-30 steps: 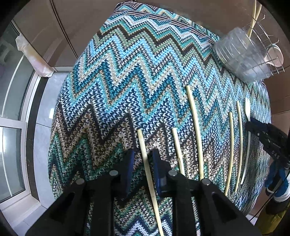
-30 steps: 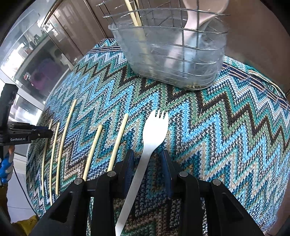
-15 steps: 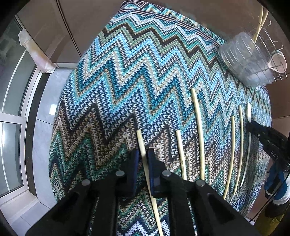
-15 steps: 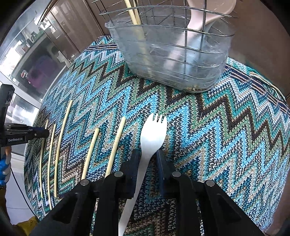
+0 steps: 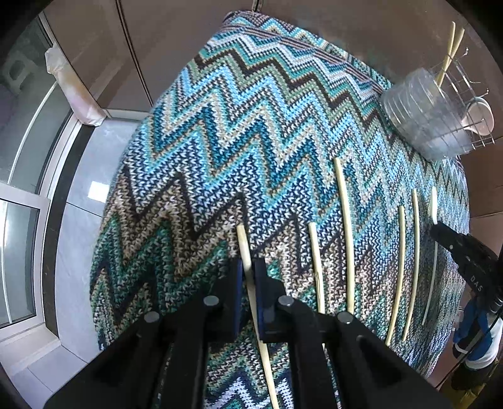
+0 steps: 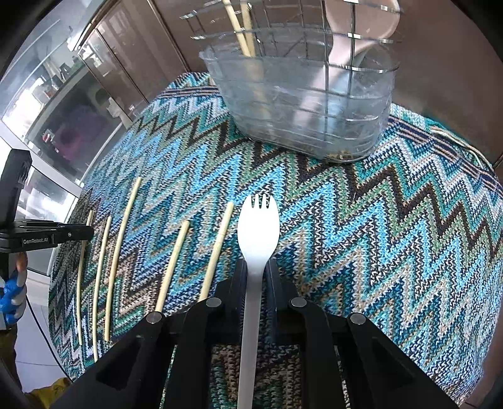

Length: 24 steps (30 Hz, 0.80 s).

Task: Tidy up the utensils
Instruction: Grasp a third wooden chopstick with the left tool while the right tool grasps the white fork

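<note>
Several pale chopsticks lie in a row on a zigzag knitted cloth (image 5: 251,126). My left gripper (image 5: 248,264) points steeply down and is shut on the leftmost chopstick (image 5: 242,239), its pads pressing both sides. A white plastic spork (image 6: 257,226) lies to the right of the row. My right gripper (image 6: 256,264) has its jaws closing on the spork's handle, and the pads touch it. The spork and the held chopstick still lie on the cloth. Each gripper shows in the other's view: the left gripper (image 6: 85,232) and the right gripper (image 5: 440,232).
A clear plastic and wire utensil rack (image 6: 298,103) stands at the cloth's far end with two chopsticks (image 6: 242,31) and a white spoon (image 6: 361,19) in it. Loose chopsticks (image 6: 173,261) lie between the grippers. A blue-gloved hand (image 6: 12,295) holds the left gripper. The floor drops away beyond the cloth's left edge.
Both pairs of jaws have closed in: the left from either side of the chopstick onto it, the right from either side of the spork handle onto it. Neither hand has shifted much.
</note>
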Available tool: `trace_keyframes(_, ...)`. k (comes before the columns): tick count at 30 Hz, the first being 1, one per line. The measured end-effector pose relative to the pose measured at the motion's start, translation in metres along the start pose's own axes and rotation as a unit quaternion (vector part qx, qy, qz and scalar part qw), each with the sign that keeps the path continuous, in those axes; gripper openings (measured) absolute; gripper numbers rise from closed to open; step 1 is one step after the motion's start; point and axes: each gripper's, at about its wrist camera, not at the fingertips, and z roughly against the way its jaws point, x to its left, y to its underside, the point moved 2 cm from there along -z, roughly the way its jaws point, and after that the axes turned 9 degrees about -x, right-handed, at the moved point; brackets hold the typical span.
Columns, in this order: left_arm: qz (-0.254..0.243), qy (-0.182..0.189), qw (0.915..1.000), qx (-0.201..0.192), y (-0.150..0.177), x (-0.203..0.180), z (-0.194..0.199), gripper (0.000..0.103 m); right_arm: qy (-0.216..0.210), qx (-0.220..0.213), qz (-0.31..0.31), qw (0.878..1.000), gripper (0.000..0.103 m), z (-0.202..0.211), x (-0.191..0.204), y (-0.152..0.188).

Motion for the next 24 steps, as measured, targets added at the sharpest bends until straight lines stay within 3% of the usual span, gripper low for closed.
trace_keyframes(11,0.003,0.015,0.9970,-0.076,0.014,-0.001,0.048,0.006,-0.005,-0.083,0.024,0.996,0.012,0.053,0.017,0.018)
trace_keyframes(24,-0.036,0.028,0.9811,-0.188,0.037,-0.031,0.124,0.005,0.024,-0.190,0.047,0.980,0.011,0.118,0.048,0.053)
